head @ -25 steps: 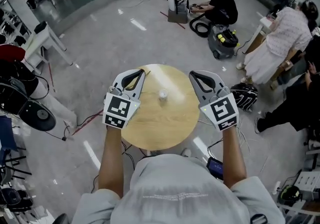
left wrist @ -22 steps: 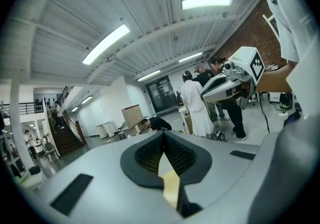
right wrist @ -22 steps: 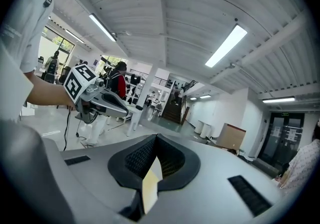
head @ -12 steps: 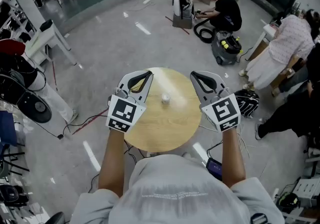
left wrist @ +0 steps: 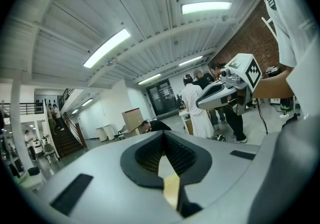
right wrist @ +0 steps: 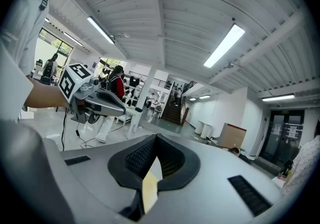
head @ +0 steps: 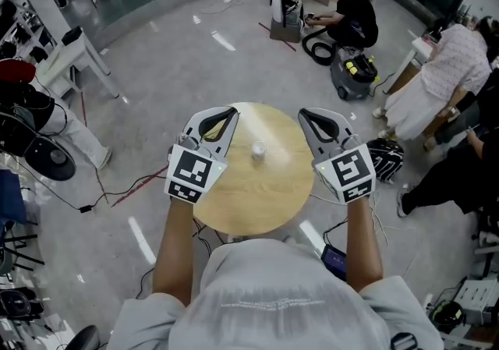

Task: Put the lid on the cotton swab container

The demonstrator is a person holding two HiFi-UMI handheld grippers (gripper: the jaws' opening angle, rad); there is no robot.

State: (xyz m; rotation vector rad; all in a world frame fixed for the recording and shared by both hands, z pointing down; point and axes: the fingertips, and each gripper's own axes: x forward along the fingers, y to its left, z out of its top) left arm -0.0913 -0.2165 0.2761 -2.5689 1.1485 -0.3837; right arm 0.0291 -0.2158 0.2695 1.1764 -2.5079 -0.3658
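Note:
A small white round cotton swab container (head: 256, 151) stands near the middle of the round wooden table (head: 257, 200). I cannot make out a separate lid. My left gripper (head: 231, 113) hovers over the table's left rim and my right gripper (head: 302, 114) over its right rim, the container between them and a little nearer me. Both are shut with nothing in them. In the left gripper view the left gripper (left wrist: 162, 134) has its jaws closed tip to tip, and the right gripper (left wrist: 225, 88) shows beyond. In the right gripper view the right gripper (right wrist: 155, 135) is also closed and empty.
A grey vacuum cleaner (head: 351, 72) and a crouching person (head: 347, 13) are on the floor behind the table. Other people stand at the right (head: 437, 68). A black bag (head: 383, 155) lies by the table's right side, and a red cable (head: 132, 189) lies at its left.
Both grippers and the container stay where they were. The head view has shifted slightly, and a person's legs at the left have moved on.

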